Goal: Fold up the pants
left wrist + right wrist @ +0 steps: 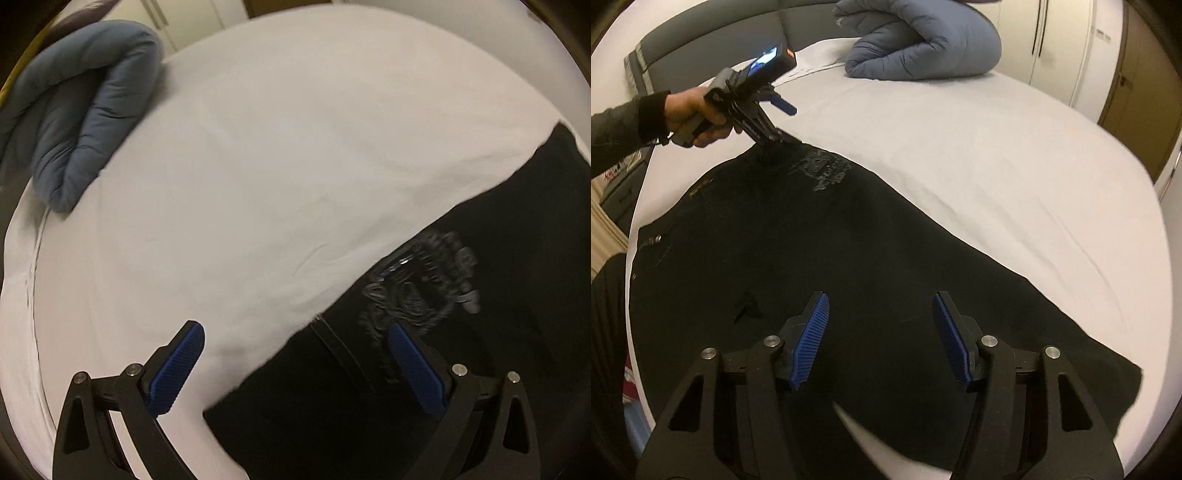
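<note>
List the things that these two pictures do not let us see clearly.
- Left wrist view: the grey print on the black pants is blurred, unreadable.
- Right wrist view: the left gripper tips merge with the dark cloth; contact unclear.
- Right wrist view: the right gripper body hides the pants' near edge.

Black angular linkage arms with silver round screws, ribbed blue finger pads (812, 339); bare-skinned left hand (690, 116), dark grey knit sleeve (617, 127).

We're in a home bedroom: a white-sheeted bed (960, 155) fills the view, a rolled blue duvet (923, 40) at twelve o'clock, grey headboard (713, 40) at eleven, wardrobe doors (1060, 40) at one.
</note>
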`<state>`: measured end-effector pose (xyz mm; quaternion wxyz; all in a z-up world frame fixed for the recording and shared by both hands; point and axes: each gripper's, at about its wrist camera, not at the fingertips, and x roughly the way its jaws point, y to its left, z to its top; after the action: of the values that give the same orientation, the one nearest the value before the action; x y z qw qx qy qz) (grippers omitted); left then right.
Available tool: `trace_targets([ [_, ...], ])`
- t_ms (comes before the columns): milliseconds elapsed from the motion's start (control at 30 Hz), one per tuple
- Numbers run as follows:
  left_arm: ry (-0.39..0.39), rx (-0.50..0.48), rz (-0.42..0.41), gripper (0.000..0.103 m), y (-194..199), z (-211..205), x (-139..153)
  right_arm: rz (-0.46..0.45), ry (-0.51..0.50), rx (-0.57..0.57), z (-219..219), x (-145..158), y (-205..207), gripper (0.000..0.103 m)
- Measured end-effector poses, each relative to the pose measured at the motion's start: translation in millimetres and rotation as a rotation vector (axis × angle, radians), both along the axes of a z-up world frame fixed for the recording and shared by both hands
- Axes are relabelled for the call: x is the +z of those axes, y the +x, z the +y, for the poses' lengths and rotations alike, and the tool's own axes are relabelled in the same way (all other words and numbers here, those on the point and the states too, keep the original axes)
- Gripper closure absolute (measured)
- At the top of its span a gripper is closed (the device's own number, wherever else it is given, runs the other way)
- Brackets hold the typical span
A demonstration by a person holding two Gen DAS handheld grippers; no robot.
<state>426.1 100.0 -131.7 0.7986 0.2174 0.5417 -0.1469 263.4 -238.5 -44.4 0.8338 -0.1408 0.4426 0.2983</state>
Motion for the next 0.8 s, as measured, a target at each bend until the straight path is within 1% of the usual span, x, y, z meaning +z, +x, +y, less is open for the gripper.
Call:
trace_targets([
  [33,0.013,-0.005,0.011,0.002,4,0,-7,0.002,-0.001,0.008,3,-4,3,0.046],
  [67,0.014,-0.011,0.03,0.004,7,0,-15,0.004,-0.002,0.016,6,-9,6,0.046],
  [133,-0.002,-0.013,0.075,0.007,11,2,-28,0.012,-0.002,0.034,14,-18,12,0.046],
  [167,-0.035,-0.006,0.106,0.011,14,5,-34,0.017,-0.003,0.041,18,-22,17,0.046],
  [200,-0.069,0.002,0.129,0.02,15,8,-37,0.018,-0.007,0.047,21,-24,22,0.046],
  [233,-0.1,0.009,0.145,0.024,15,10,-39,0.016,-0.012,0.05,24,-26,29,0.046],
  [267,-0.13,0.007,0.155,0.039,12,11,-39,0.018,-0.01,0.052,27,-26,34,0.046],
  [300,-0.144,-0.002,0.163,0.061,10,9,-38,0.021,-0.004,0.054,29,-25,40,0.046],
  [333,-0.151,-0.015,0.166,0.072,6,6,-36,0.018,-0.003,0.056,38,-24,46,0.046],
  [367,-0.136,-0.024,0.153,0.085,1,2,-34,0.014,-0.008,0.061,45,-26,54,0.046],
  [400,-0.108,-0.041,0.123,0.091,-9,-4,-32,0.008,-0.015,0.069,53,-25,59,0.046],
  [433,-0.088,-0.059,0.095,0.093,-17,-8,-30,0.004,-0.019,0.08,60,-25,65,0.046],
  [467,-0.076,-0.066,0.051,0.094,-27,-12,-26,0.005,-0.019,0.089,65,-24,70,0.048],
  [500,-0.073,-0.07,0.017,0.094,-36,-13,-23,0.012,-0.021,0.098,73,-25,77,0.051],
  [567,-0.074,-0.076,-0.042,0.094,-52,-15,-17,0.02,-0.027,0.119,89,-27,92,0.06],
  [600,-0.079,-0.082,-0.086,0.094,-66,-16,-11,0.021,-0.038,0.134,100,-29,100,0.061],
  [667,-0.08,-0.101,-0.164,0.094,-92,-21,-1,0.017,-0.06,0.159,106,-27,103,0.067],
  [700,-0.079,-0.112,-0.207,0.094,-104,-22,6,0.018,-0.063,0.173,111,-27,106,0.067],
  [800,-0.072,-0.139,-0.282,0.094,-127,-25,23,0.034,-0.07,0.215,123,-26,115,0.067],
])
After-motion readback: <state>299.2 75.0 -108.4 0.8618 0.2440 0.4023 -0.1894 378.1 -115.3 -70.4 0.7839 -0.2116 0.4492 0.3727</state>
